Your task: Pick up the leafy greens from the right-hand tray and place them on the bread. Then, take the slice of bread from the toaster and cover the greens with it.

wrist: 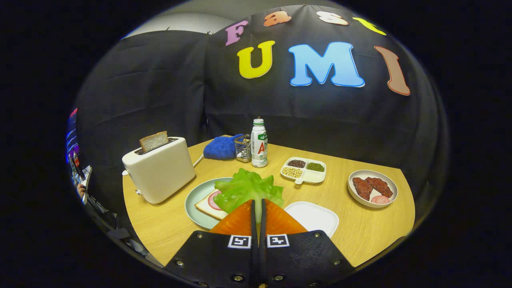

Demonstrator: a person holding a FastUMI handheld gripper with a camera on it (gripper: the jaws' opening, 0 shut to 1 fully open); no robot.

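My gripper point(258, 206) is shut on the leafy greens point(246, 188), whose stem end is pinched between the two fingers. The green leaf hangs above the pale green plate point(196, 192) and covers part of it. On that plate lies a slice of bread point(208, 208) with a pink round of ham point(214, 200) on top, just left of the fingers. A white toaster point(160, 170) stands farther left with a slice of bread point(154, 141) sticking up out of its slot. The white tray point(314, 216) to the right of the fingers is bare.
Beyond the greens stand a white bottle point(259, 144), a small metal rack point(243, 148) and a blue cloth point(222, 147). A divided dish of beans point(304, 170) and a bowl of meat slices point(373, 188) sit to the right. The table's edge curves round on the right.
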